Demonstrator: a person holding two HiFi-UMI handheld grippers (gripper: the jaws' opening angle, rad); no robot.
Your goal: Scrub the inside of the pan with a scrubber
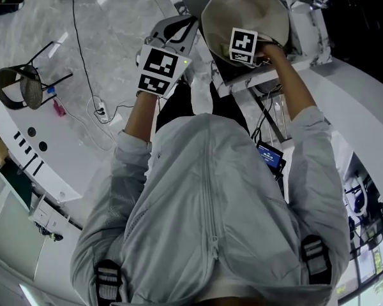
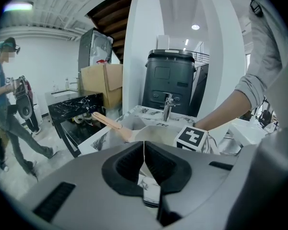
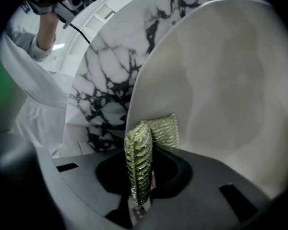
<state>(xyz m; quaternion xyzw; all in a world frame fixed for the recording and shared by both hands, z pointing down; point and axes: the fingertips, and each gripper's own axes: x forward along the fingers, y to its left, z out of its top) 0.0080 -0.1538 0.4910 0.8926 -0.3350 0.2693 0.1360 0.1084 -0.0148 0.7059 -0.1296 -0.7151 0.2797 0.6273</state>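
Observation:
The cream pan [image 1: 242,8] is tilted on the marble counter, and its wooden handle [image 2: 107,120] points left in the left gripper view. My right gripper [image 3: 140,176] is shut on a green and silver scrubber [image 3: 140,157] that is folded upright between the jaws. One end of the scrubber lies against the pan's pale inner wall [image 3: 221,80]. In the head view the right gripper [image 1: 244,46] sits inside the pan. My left gripper [image 2: 144,151] is shut with nothing between its jaws. It hovers short of the pan [image 2: 153,135], apart from the handle.
A faucet [image 2: 167,107] stands behind the pan in front of a dark bin [image 2: 169,75]. To the left are a cardboard box [image 2: 103,80], a black marble table [image 2: 77,109] and a walking person [image 2: 5,104]. A stool [image 1: 22,85] and cables lie on the floor.

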